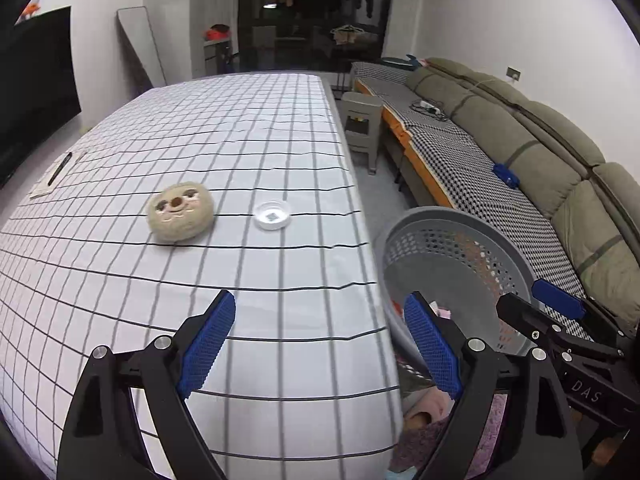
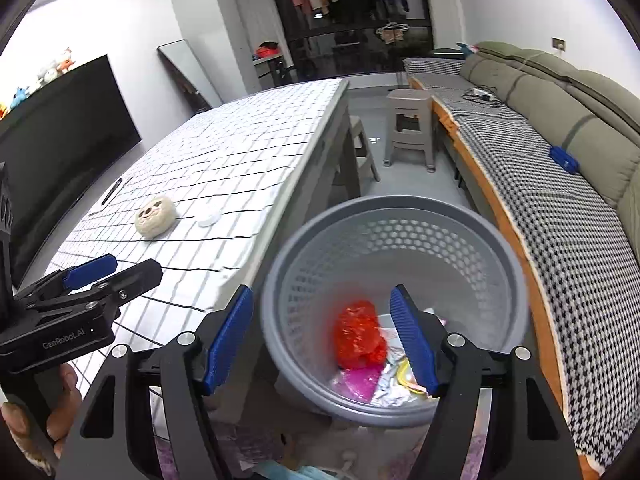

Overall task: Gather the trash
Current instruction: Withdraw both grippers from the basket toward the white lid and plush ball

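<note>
A grey perforated basket (image 2: 400,205) stands on the floor beside the table's right edge. Inside it lie a crumpled red plastic bag (image 2: 358,334), a pink wrapper (image 2: 360,384) and foil scraps (image 2: 390,390). My right gripper (image 2: 322,294) hangs open above the basket with nothing between its pads. My left gripper (image 1: 320,304) is open and empty over the checked tablecloth (image 1: 240,140), near the table's right edge, with the basket (image 1: 440,214) to its right. Farther up the table lie a small white round lid (image 1: 272,215) and a beige plush face (image 1: 181,215).
A notepad with a pen (image 1: 60,168) lies at the table's far left. A beige stool (image 2: 410,128) stands on the floor beyond the basket. A sofa with a houndstooth cover (image 2: 560,220) runs along the right. A dark TV (image 2: 60,128) fills the left wall.
</note>
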Demonstrator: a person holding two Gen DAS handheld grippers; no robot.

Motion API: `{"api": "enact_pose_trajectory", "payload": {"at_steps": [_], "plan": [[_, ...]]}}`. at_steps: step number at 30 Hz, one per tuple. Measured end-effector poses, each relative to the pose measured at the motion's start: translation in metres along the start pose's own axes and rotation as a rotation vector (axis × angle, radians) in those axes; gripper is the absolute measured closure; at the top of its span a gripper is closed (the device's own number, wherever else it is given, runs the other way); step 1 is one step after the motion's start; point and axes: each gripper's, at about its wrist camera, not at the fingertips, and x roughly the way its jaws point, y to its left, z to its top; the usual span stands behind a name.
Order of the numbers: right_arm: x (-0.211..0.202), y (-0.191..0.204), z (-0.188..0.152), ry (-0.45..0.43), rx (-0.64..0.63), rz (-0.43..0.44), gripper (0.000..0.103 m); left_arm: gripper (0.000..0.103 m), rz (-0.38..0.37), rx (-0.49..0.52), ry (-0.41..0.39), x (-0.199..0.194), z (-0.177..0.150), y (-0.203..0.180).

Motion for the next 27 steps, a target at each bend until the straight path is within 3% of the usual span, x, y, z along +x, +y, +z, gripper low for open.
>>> {"api": "enact_pose_trajectory", "payload": {"at_steps": [17,27], "plan": [[0.054,0.082,0.023,0.06,-0.122,0.105,0.034,0.018,0.133,-0.144,-0.025,-0.013,0.002,0.097],[0.098,0.11,0.046,0.103,-0.181,0.138,0.034,0.018,0.182,-0.176,0.011,0.005,0.004,0.127]]}}
